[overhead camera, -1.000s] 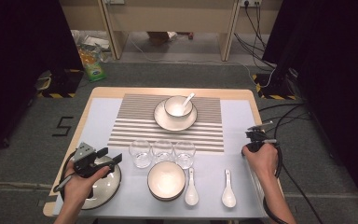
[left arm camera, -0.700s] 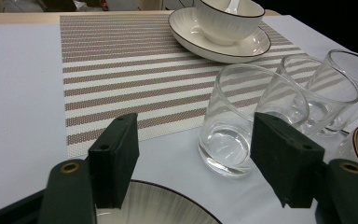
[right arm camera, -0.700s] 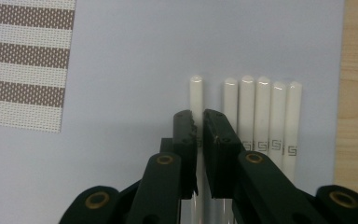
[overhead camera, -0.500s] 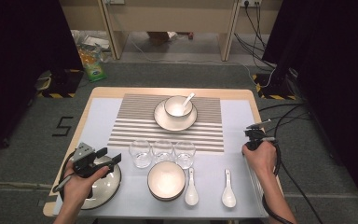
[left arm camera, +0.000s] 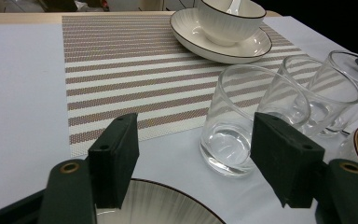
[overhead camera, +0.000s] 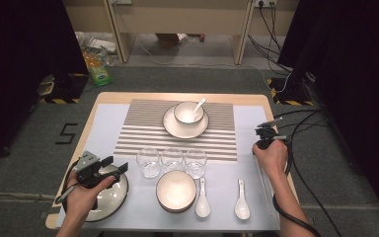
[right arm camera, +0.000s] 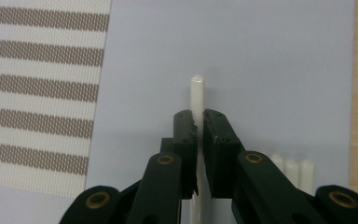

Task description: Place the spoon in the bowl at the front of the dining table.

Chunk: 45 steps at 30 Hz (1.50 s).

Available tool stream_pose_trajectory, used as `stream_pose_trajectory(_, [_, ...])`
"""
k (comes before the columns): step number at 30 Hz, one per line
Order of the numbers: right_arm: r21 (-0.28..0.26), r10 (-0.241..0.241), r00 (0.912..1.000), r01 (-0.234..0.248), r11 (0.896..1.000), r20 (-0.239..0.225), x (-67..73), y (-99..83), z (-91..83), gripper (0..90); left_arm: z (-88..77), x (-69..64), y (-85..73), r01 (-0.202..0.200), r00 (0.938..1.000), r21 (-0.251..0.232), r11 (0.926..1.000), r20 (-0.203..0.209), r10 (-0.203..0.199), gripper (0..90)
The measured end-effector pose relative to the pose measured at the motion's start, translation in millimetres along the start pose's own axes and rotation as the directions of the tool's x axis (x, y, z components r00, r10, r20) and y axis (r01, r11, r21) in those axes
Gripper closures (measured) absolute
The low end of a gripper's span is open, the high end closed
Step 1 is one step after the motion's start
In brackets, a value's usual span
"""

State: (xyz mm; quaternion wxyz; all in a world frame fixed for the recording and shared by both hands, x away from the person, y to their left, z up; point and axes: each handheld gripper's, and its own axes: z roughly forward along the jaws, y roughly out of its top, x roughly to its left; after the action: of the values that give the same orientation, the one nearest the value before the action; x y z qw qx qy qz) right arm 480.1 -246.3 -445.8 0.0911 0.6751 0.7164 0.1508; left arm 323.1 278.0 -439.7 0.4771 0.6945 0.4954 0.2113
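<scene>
The right gripper (right arm camera: 199, 128) is clenched on one thin white plastic chopstick (right arm camera: 196, 91), pinched near its tip so it can be lifted from the three white sticks (right arm camera: 292, 169) lying just right of it. All lie right of the brown-striped woven placemat (overhead camera: 143, 129). The left gripper (left arm camera: 193, 156) hangs open above a ribbed white plate (left arm camera: 156, 205) below the placemat's left corner. Three clear glasses (overhead camera: 172, 159), a stacked white bowl (overhead camera: 176, 190) and two white ceramic spoons (overhead camera: 220, 200) sit below the placemat, apart from the right gripper.
</scene>
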Motion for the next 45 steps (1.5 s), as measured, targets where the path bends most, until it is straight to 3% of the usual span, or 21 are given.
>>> stream_pose_trajectory(5, [-0.028,-0.004,1.0000,0.004,1.000,0.005,4.0,15.9,1.9,83.7,-0.3,1.2,-0.2,0.004,1.0000,-0.002,1.0000,-0.001,-0.004,32.0])
stream_pose_trajectory(20, [-0.035,0.009,1.0000,-0.009,0.999,-0.001,7.1,54.5,13.5,83.6,-0.4,1.7,-0.6,0.011,0.9999,0.000,0.9999,-0.001,-0.011,32.0])
stream_pose_trajectory(45, [-0.002,0.035,0.9993,-0.035,0.999,0.012,5.2,74.5,36.1,83.3,2.0,1.4,-1.7,0.012,0.9999,0.005,0.9999,0.003,-0.012,31.9])
